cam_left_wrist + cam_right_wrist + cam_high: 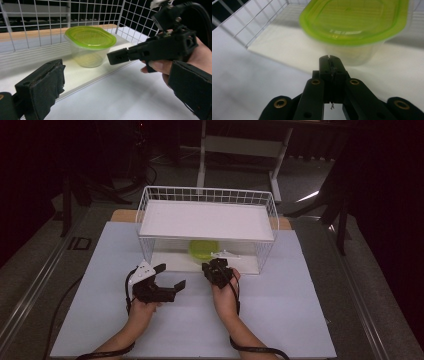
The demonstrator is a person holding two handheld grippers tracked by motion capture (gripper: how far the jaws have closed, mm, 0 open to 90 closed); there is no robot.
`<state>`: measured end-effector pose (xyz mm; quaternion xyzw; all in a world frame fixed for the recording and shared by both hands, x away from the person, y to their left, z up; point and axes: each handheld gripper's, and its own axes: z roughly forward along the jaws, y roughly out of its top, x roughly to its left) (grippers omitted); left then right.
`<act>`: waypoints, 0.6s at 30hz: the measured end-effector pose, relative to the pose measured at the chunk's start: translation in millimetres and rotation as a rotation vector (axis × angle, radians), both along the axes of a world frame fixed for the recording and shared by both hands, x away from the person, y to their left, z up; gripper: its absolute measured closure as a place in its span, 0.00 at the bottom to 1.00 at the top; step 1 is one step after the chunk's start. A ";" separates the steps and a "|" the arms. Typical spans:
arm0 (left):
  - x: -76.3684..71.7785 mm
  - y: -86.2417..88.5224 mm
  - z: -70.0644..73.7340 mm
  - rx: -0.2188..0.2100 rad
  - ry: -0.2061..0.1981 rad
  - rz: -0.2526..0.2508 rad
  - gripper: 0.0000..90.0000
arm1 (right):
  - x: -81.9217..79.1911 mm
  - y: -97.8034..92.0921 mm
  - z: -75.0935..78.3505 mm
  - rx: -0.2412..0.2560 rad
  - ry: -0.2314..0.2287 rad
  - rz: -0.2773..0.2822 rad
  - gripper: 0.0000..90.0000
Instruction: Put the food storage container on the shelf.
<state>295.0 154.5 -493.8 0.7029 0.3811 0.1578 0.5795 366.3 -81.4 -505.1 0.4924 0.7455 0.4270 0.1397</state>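
Observation:
A clear plastic container with a green lid [203,249] stands on the lower white board of a white wire rack [207,195]. My right gripper [214,266] is just in front of the rack's open side, its jaws pressed together with nothing between them. In the right gripper view its shut tip [330,59] points at the container [354,22], a short way off. My left gripper [171,275] rests left of it on the table, jaws wide apart and empty. The left gripper view has its pads [42,87] framing the container [90,45] and the right gripper [150,50].
The rack carries a flat white shelf [205,220] on top, roofing the container's space. Wire walls [75,15] close the rack's back and sides. A pale sheet [200,325] covers the table. A desk frame [240,150] stands in the dark behind.

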 end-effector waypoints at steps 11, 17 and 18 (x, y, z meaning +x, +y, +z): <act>-8.0 -2.6 7.4 0.006 -0.050 -0.123 0.02 | -38.9 -17.0 17.4 0.050 -0.053 0.069 0.74; -13.3 -5.6 17.0 -0.007 -0.048 -0.159 0.02 | -52.7 -24.0 26.0 0.057 -0.110 0.120 0.29; -14.0 -6.2 18.2 -0.003 -0.048 -0.165 0.02 | -54.5 -24.8 27.3 0.050 -0.123 0.128 0.24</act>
